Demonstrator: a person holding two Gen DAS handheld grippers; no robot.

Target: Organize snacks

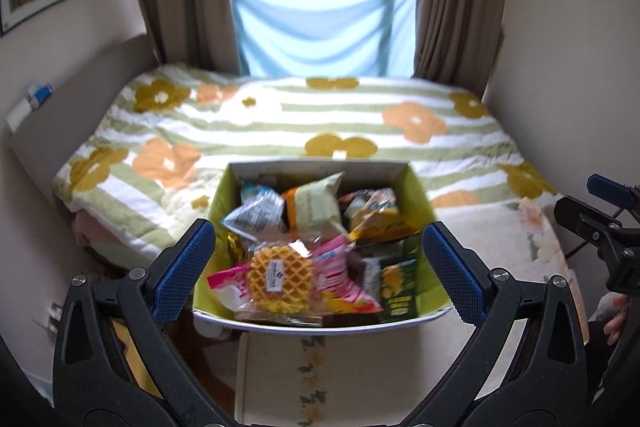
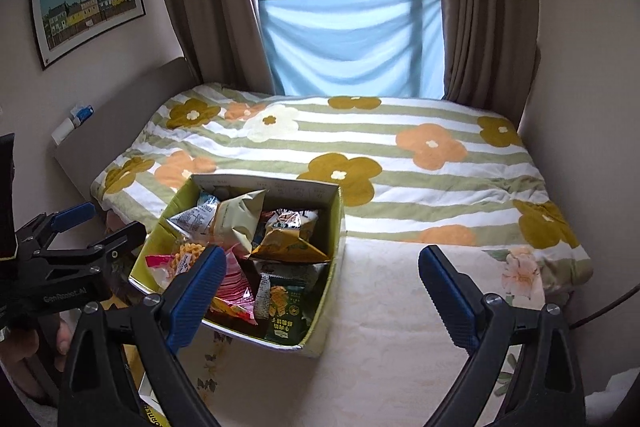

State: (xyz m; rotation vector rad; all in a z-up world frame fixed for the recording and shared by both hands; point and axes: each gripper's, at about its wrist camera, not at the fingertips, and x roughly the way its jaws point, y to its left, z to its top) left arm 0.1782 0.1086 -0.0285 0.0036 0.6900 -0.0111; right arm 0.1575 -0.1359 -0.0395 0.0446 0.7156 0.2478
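Box (image 1: pixel 422 195) of snacks on the bed (image 1: pixel 280 123); left tool (image 1: pixel 320 267) and right tool (image 2: pixel 320 287) both spread, empty; any next grasp should pinch one packet's edge.

Each black plastic two-finger left gripper (image 1: pixel 318 269) and right gripper (image 2: pixel 322 293) has triangular cut-out arms, round silver screws at the pivots and ribbed blue pads (image 1: pixel 182 267); pale lettering marks the left one's body at left of frame
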